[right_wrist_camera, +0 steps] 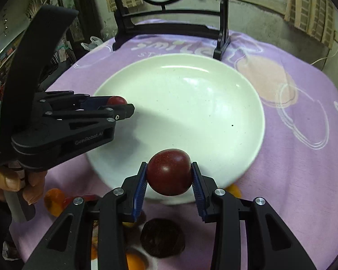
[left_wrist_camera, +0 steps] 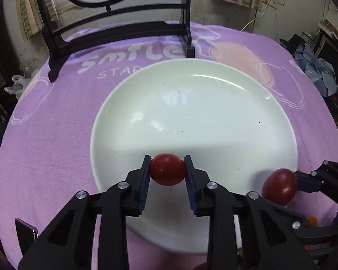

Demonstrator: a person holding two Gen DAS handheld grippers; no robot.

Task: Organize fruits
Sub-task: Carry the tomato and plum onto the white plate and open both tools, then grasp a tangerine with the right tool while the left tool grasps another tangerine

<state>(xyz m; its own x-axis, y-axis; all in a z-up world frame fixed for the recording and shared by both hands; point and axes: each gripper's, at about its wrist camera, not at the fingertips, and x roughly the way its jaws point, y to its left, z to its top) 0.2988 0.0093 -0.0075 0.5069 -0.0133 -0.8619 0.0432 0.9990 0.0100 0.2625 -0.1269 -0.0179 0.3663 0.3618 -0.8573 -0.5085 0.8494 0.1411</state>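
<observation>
The left gripper pinches a small red tomato over the 6 o'clock rim of the white plate. At its 3 o'clock the right gripper pinches a darker red fruit over the same edge. Orange fruits and 1 dark round fruit lie on the purple cloth below.

A purple cloth covers the table, bearing a white plate, a black stand and loose fruit
</observation>
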